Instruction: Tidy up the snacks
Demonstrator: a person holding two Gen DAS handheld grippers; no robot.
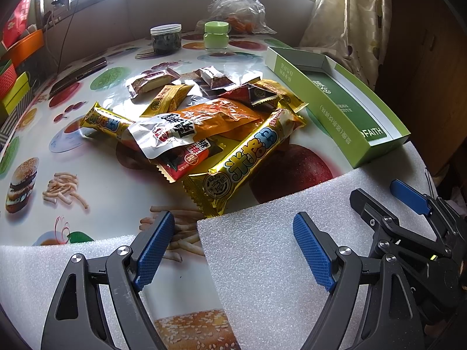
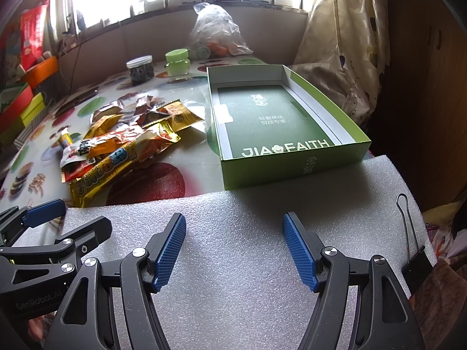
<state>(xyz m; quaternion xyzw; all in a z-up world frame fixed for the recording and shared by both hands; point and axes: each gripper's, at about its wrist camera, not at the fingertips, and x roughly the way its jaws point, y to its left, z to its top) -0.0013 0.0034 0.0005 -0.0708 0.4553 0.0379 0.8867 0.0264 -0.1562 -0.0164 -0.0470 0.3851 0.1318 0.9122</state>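
A heap of snack packets (image 1: 204, 122) lies mid-table: two long gold bars (image 1: 248, 157), an orange pouch (image 1: 198, 119), a red packet and several small wrapped cakes (image 1: 151, 83). The same snack pile (image 2: 122, 143) shows at the left of the right wrist view. An open green box (image 2: 280, 122) stands to the right of the heap, holding only a green card; the box (image 1: 341, 102) also appears in the left wrist view. My left gripper (image 1: 233, 227) is open over white foam, short of the heap. My right gripper (image 2: 233, 227) is open over the foam, in front of the box.
White foam sheet (image 2: 233, 262) covers the near table edge, with a black binder clip (image 2: 414, 262) at its right. At the back stand a dark jar (image 1: 165, 39), a green-lidded jar (image 1: 216, 36) and a clear plastic bag (image 1: 236, 5). A phone (image 1: 78, 77) lies far left. Curtain (image 2: 344, 43) hangs at right.
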